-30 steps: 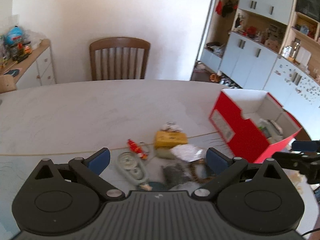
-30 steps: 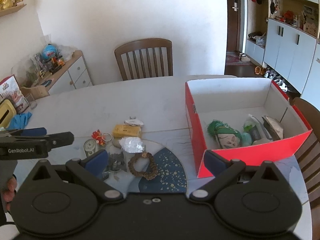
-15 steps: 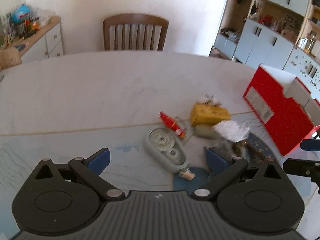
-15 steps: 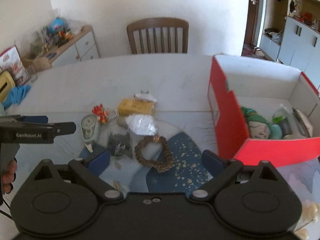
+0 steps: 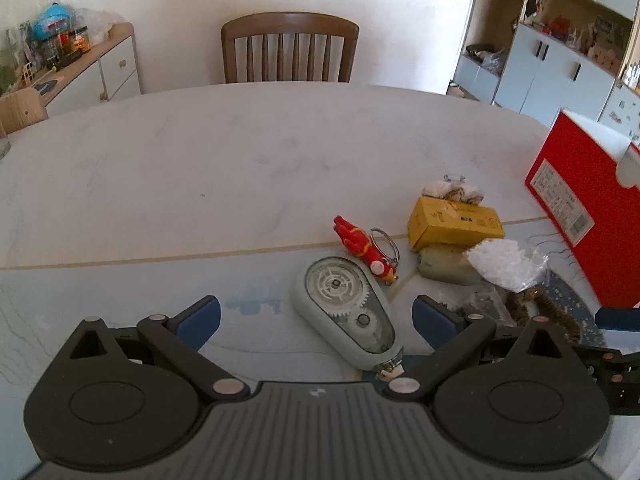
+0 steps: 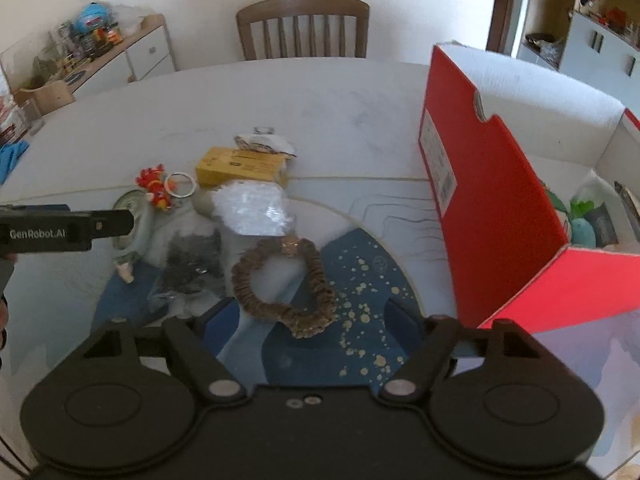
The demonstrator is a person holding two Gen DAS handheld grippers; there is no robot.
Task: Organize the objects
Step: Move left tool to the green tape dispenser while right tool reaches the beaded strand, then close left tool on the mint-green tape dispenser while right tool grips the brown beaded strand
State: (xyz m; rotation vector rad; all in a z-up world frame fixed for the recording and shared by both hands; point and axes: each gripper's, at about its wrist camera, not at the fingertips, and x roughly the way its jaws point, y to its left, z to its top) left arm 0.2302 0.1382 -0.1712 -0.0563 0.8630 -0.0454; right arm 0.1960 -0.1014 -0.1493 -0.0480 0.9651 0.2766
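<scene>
My left gripper [image 5: 316, 316] is open and low over the table, and a grey-green correction-tape dispenser [image 5: 348, 312] lies between its fingers, untouched. A red figure keychain [image 5: 360, 246] and a yellow box [image 5: 452, 224] lie just beyond. My right gripper [image 6: 312, 322] hangs over a brown scrunchie [image 6: 280, 280]. Its jaws are closing with the scrunchie's near loop between them, and the pads are not pressing on it. The open red box [image 6: 480, 160] stands at the right with a green toy [image 6: 580, 220] and other items inside. The left gripper's finger [image 6: 100, 226] partly hides the dispenser in the right wrist view.
A crumpled clear bag [image 6: 252, 212] and a dark bag of small bits [image 6: 192, 260] lie beside the scrunchie on a blue speckled mat [image 6: 360, 280]. A wooden chair [image 5: 288, 48] stands behind the white table [image 5: 240, 160], and a cluttered sideboard [image 5: 80, 64] is at the far left.
Both grippers have come down toward the pile, which now looks larger. The tape dispenser now sits between the left fingers. The right jaws have narrowed around the scrunchie.
</scene>
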